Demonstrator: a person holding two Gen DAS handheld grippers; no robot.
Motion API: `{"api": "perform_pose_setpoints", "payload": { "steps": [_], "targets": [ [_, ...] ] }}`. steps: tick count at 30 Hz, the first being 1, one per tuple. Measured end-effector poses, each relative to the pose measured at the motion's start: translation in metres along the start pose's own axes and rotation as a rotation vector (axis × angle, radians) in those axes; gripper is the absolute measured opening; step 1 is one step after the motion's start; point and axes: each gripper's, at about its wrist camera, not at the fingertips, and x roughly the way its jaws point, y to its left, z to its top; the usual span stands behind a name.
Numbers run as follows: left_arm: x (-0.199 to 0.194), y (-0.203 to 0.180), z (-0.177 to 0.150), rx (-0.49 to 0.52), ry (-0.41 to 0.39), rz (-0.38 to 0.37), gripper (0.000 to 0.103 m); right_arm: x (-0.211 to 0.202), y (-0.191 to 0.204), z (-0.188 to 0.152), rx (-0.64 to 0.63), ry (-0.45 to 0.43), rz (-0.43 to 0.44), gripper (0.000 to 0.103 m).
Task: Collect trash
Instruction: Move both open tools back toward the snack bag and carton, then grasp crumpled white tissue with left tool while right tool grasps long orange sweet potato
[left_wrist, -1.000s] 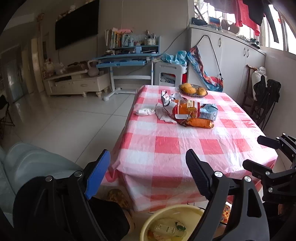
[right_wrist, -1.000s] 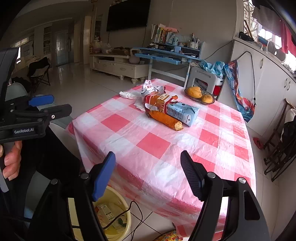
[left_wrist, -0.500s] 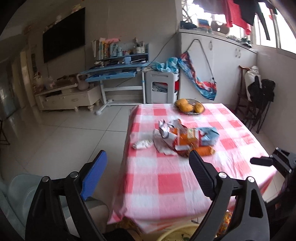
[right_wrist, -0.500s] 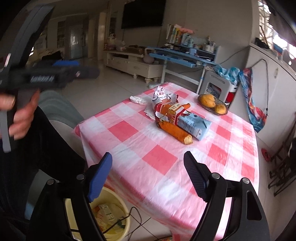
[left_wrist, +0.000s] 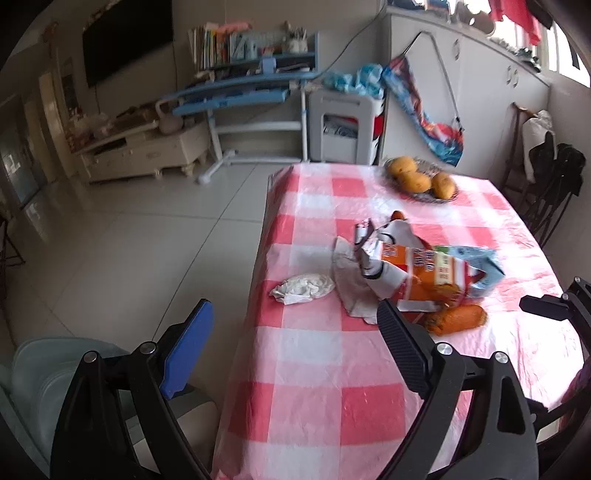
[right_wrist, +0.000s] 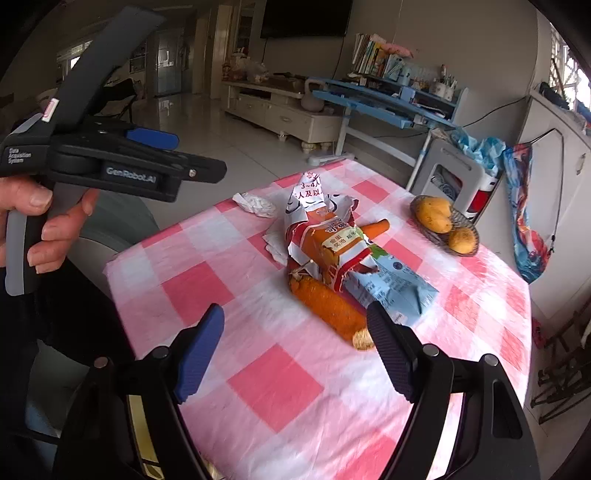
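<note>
A lived-in home, living room with dining area. A wall-mounted television (left_wrist: 127, 38) hangs above a low cream TV cabinet (left_wrist: 144, 153). A blue study desk (left_wrist: 236, 92) carries shelved books (left_wrist: 212, 48). A table (left_wrist: 321, 354) under a pink checked cloth holds a fruit bowl (left_wrist: 421, 181) near its far edge. Laundry (left_wrist: 517, 14) hangs at the window.

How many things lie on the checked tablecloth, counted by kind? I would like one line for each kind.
Crumpled white tissue: 1
Torn orange snack bag: 1
Light blue carton: 1
Carrots: 2
Flat white paper: 1
Fruit basket: 1
Yellow fruits: 3
Total: 10
</note>
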Motion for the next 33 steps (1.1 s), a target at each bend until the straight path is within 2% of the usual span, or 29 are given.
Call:
{"api": "perform_pose_setpoints", "payload": {
  "steps": [7,11,17,25,28,30,33],
  "targets": [
    [0.038,-0.002,0.015,0.042,0.087,0.024,0.086,0.016,-0.011,0.003,0.013,0.018,0.028,0.076],
    [0.052,-0.008,0.014,0.069,0.143,-0.004,0.086,0.023,-0.015,0.002,0.016,0.032,0.035,0.076],
    [0.062,-0.005,0.018,0.077,0.167,-0.02,0.086,0.03,-0.019,0.001,0.012,0.064,0.038,0.076],
    [0.077,0.025,0.026,0.039,0.23,-0.028,0.086,0.03,-0.037,-0.006,0.057,0.11,0.139,0.076],
    [0.083,0.027,0.027,0.042,0.243,-0.036,0.086,0.03,-0.033,-0.004,0.055,0.092,0.167,0.076],
    [0.085,0.023,0.026,0.054,0.25,-0.049,0.086,0.031,-0.031,0.0,0.059,0.081,0.195,0.076],
    [0.088,0.012,0.022,0.106,0.258,-0.046,0.086,0.039,-0.027,0.003,0.047,0.089,0.187,0.076]
  ]
}}
